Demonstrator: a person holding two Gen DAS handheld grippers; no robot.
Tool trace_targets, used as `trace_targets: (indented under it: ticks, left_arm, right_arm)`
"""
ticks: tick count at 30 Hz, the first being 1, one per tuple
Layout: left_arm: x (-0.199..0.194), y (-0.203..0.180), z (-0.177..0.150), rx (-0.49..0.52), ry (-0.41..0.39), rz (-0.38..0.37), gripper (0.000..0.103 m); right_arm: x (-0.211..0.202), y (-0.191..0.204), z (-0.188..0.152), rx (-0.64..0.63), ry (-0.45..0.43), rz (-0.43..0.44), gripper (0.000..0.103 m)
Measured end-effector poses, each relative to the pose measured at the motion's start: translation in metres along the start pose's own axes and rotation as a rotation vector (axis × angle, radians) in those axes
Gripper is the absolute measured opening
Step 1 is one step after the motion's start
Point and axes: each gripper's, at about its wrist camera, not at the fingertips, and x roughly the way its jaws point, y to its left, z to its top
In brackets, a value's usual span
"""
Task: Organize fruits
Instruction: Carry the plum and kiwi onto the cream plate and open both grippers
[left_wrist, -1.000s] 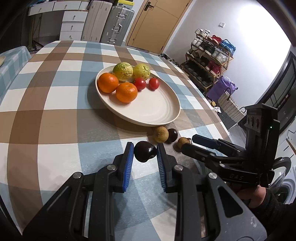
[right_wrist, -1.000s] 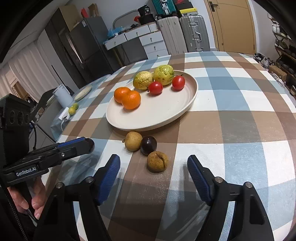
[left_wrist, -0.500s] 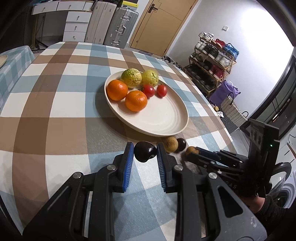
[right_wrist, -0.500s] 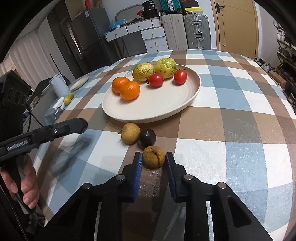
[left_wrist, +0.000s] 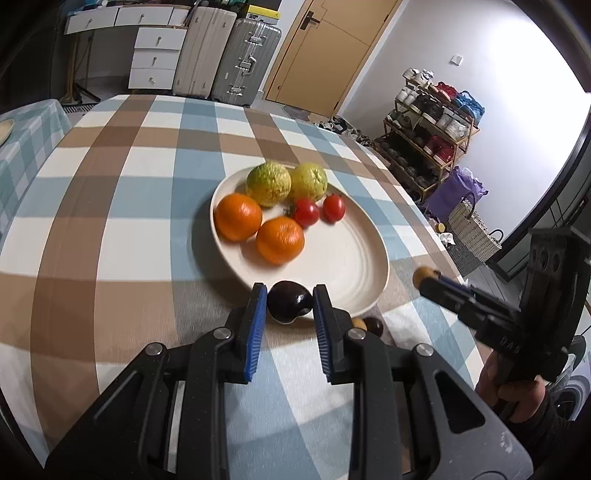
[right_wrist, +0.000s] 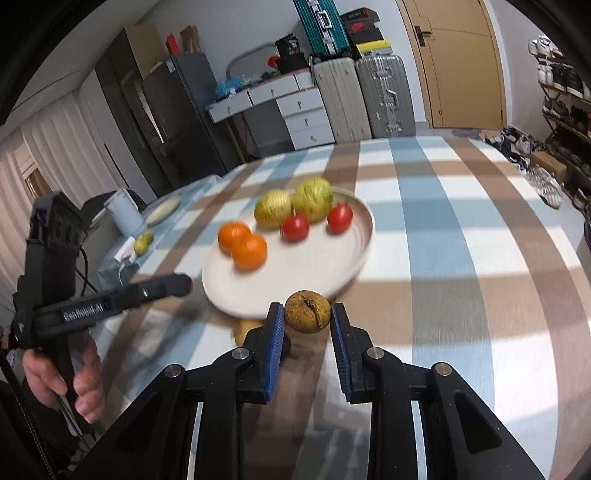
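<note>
We hold a dark purple fruit (left_wrist: 289, 302) clamped in our left hand-held gripper (left_wrist: 289, 306) at the near rim of the cream plate (left_wrist: 354, 258), while our right hand-held gripper (right_wrist: 307, 320) grips a brown speckled fruit (right_wrist: 307, 312) above the checked tabletop (right_wrist: 461, 258); oranges (left_wrist: 238, 217) and tomatoes (left_wrist: 306, 213) sit on the plate.

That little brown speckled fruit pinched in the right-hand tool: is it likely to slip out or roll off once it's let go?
The brown fruit is round, so it would probably roll if dropped on the flat plate. Its skin looks dry and rough, so the right gripper likely holds it firmly. It seems stiff: no visible denting between the pads.
</note>
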Motion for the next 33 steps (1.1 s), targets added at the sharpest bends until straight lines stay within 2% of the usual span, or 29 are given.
trace_targets:
  ticks: [7,17,24,33]
  left_arm:
    - [0.019,0.004,0.02,-0.005,0.006,-0.002,0.022]
    - [0.039,0.017,0.03,-0.016,0.021,-0.009,0.023]
    - [0.048,0.023,0.031,-0.009,0.021,-0.01,0.023]
    - [0.052,0.026,0.033,-0.012,0.02,-0.018,0.023]
  right_arm:
    - [0.023,0.005,0.041,-0.037,-0.011,0.062,0.026]
    - [0.086,0.03,0.087,-0.113,0.055,0.144,0.026]
    - [0.123,0.039,0.095,-0.117,0.122,0.156,0.026]
    - [0.139,0.043,0.093,-0.129,0.16,0.143,0.026]
